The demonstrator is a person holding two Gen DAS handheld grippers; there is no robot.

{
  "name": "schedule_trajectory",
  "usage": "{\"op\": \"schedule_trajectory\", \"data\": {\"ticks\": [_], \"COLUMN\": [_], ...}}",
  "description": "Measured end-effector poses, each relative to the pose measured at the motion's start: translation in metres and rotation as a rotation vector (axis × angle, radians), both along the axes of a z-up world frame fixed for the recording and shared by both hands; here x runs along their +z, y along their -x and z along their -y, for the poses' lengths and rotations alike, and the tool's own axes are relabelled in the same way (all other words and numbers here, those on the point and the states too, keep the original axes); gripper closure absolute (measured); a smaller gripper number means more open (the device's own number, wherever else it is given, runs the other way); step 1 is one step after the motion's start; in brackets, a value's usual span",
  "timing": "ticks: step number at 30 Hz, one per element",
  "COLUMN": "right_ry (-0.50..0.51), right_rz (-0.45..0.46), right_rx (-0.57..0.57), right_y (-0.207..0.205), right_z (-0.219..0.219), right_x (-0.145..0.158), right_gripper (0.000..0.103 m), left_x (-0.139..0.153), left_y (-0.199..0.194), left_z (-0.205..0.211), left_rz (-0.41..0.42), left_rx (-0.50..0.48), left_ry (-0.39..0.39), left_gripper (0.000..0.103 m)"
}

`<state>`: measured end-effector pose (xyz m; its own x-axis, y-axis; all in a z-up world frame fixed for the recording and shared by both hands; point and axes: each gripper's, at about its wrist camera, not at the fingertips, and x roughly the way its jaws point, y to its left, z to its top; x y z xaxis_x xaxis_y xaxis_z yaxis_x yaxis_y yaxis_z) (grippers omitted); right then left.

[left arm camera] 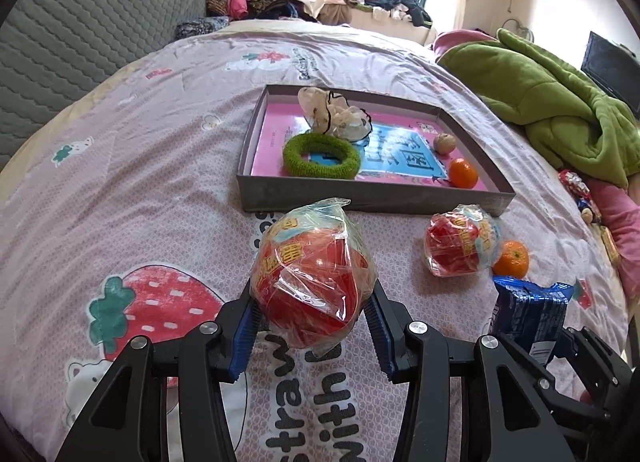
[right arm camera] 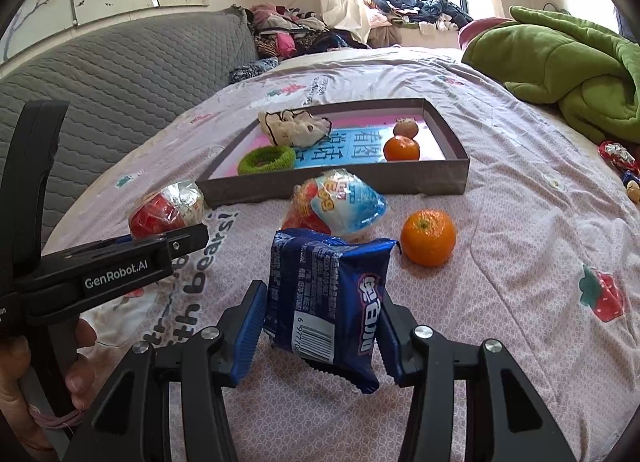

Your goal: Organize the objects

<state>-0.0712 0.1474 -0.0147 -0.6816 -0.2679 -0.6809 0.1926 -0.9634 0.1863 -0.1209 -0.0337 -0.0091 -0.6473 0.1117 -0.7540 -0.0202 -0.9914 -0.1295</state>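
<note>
1. My left tool [left arm camera: 314,336] pinches a wrapped red ball [left arm camera: 314,274], its blue pads pressed into the crinkled plastic on both sides. The ball looks lifted off the bed [left arm camera: 120,182], just short of the tray [left arm camera: 372,198].
2. The wrap is loose and slick; I judge the ball could rotate or slide out of the pads if I swing quickly, and roll across the soft bedding.
3. The tray's near wall stands directly ahead. If I carry too low, the ball strikes that wall and gets knocked free.
4. Inside the tray lie a green ring [left arm camera: 321,155], a crumpled bag [left arm camera: 336,118], a nut [left arm camera: 445,143] and an orange [left arm camera: 463,173]. Dropping onto the ring would leave the ball perched and unstable.
5. A second wrapped ball [left arm camera: 460,242] and a loose orange [left arm camera: 511,259] lie touching on the bed, between my two tools. Either tool could clip them in passing and send the orange rolling.
6. My right tool [right arm camera: 320,334] clamps a blue packet [right arm camera: 328,302] by its sides, held upright above the bed. The packet is soft, so it may buckle and slip down through the pads.
7. The tools travel close beside each other; converging on the tray together risks a collision.
</note>
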Motion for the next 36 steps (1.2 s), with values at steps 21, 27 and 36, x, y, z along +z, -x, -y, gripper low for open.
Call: {"op": "schedule_trajectory", "data": {"ticks": [21,27,36], "right_ry": [-0.002,-0.006,-0.008], "right_rz": [-0.095,-0.111,-0.144], "right_rx": [0.021,0.028,0.041], "right_y": [-0.009,-0.012,-0.013], "right_z": [-0.001,0.0,0.0], "right_x": [0.032,0.039,0.051], "right_gripper": [0.052,0.052,0.052], "left_x": [0.03,0.035,0.045], "left_y": [-0.023,-0.029,-0.034], "left_z": [-0.001,-0.001,0.001], "left_rz": [-0.075,-0.086,-0.109], "left_rx": [0.008,0.013,0.029], "left_ry": [0.029,0.039,0.037], "left_gripper": [0.052,0.052,0.052]}}
